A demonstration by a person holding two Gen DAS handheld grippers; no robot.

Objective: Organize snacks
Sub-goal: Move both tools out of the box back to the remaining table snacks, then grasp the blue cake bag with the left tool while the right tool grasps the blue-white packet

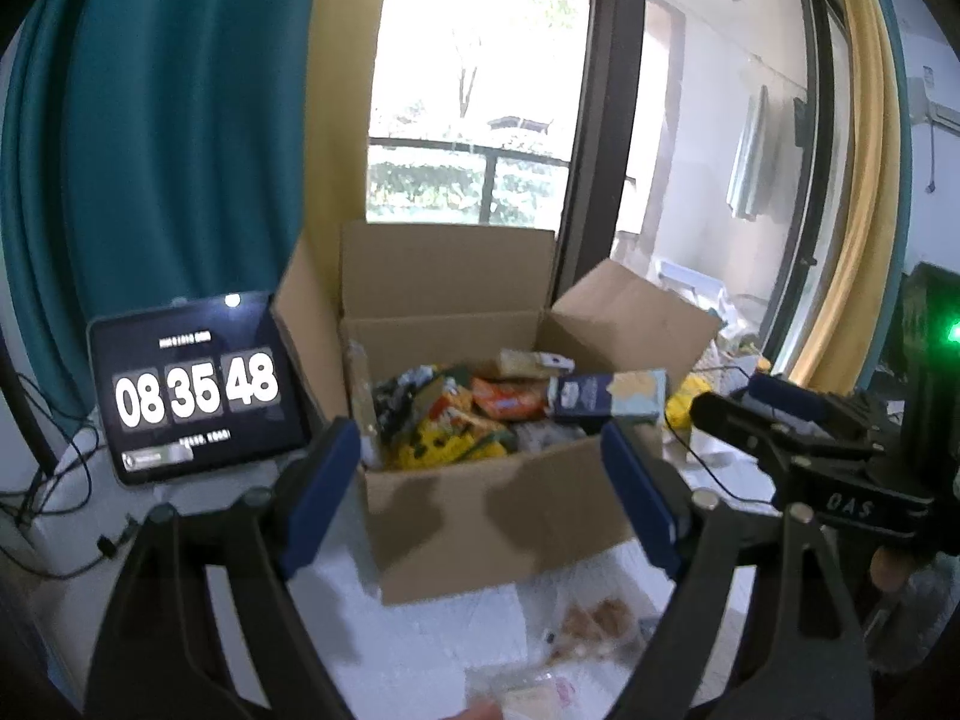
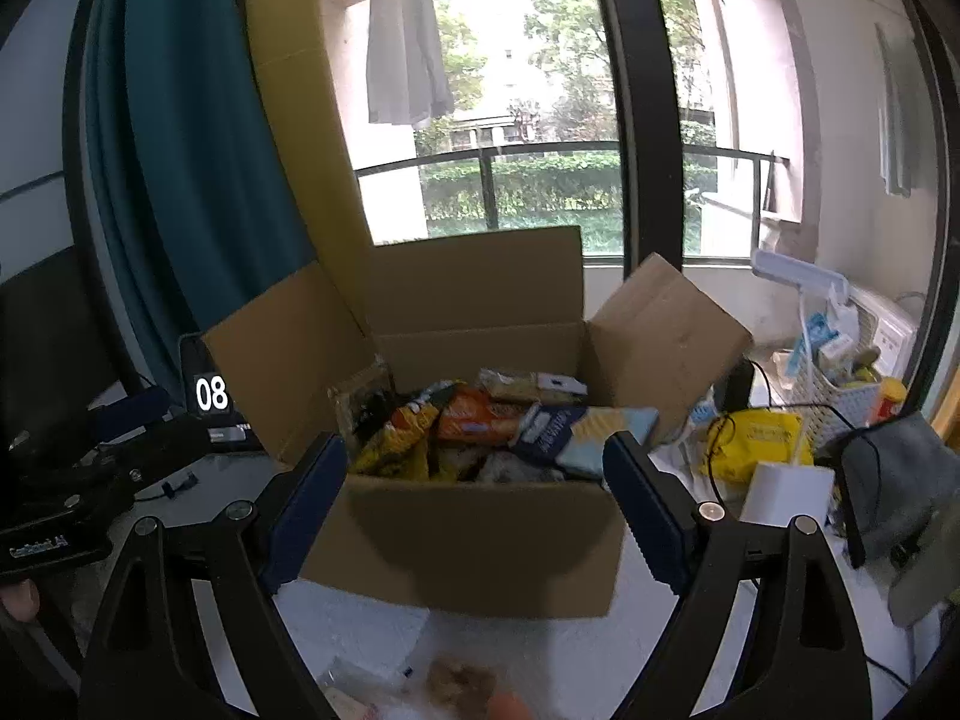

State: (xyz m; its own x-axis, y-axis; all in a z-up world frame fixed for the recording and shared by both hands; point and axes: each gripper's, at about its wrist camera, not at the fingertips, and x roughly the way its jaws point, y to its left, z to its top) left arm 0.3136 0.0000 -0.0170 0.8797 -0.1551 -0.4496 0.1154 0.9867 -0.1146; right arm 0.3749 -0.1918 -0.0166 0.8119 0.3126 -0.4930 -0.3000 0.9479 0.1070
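Open brown cardboard box (image 1: 480,516) of assorted snack packets, centre of the white tabletop (image 1: 432,624).

Contents: orange biscuit pack (image 2: 474,420), yellow crinkled bag (image 1: 444,450), navy-and-pale-blue carton (image 2: 576,429) leaning on the box's right rim, probably dropped in unsorted. Before the box: clear-wrapped snacks (image 1: 591,630), loose. Left of the box: black tablet clock (image 1: 195,390). Left gripper (image 1: 480,498) and right gripper (image 2: 474,504) face the box, jaws spread wide, nothing between them, apparently ready to pick.

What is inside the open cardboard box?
The cardboard box holds a pile of snack packs: a dark blue and light blue carton on top, an orange packet, a yellow bag. Anything beneath them is covered.
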